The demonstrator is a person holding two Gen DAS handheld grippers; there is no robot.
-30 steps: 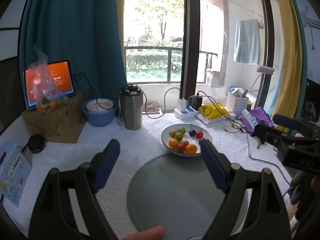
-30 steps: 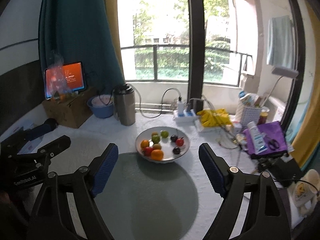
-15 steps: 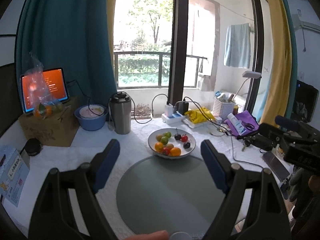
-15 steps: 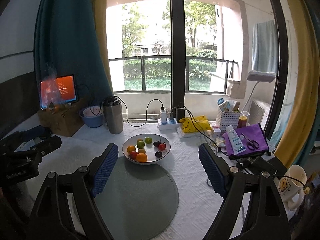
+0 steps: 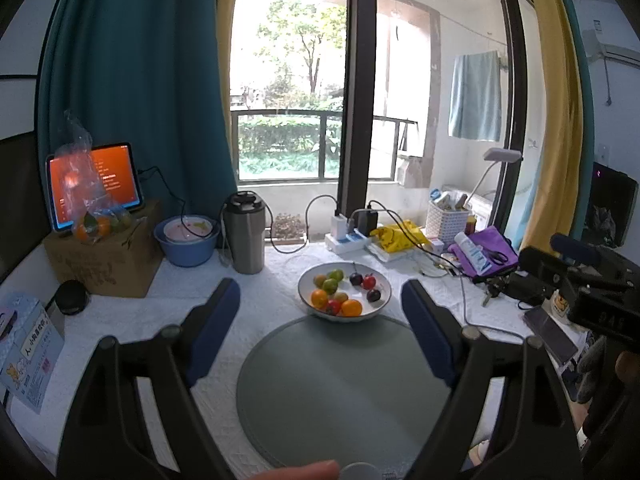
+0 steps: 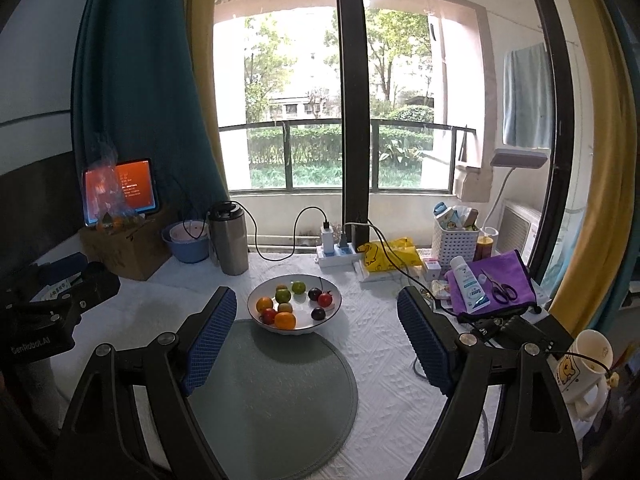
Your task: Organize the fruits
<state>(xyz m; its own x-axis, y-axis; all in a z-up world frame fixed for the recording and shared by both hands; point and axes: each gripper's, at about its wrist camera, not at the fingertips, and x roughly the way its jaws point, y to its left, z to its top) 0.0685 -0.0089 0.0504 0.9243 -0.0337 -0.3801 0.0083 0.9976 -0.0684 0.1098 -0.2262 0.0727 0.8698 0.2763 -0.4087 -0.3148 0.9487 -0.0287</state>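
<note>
Both views sit farther back than before; fruit bowl (image 5: pixel 345 294) looks smaller. Left tongs (image 5: pixel 320 312) and right tongs (image 6: pixel 316 320) remain spread, holding nothing, above the round mat (image 6: pixel 280 396).

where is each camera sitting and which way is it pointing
Left wrist: on the left gripper, looking forward and slightly down at the fruit bowl, the round mat and the window; its open blue pads, a fingertip below and the right gripper show.
Right wrist: on the right gripper, facing the same way; its open pads and the left gripper at the left edge show.
Shared: bowl, mat, steel flask, tablet.
</note>
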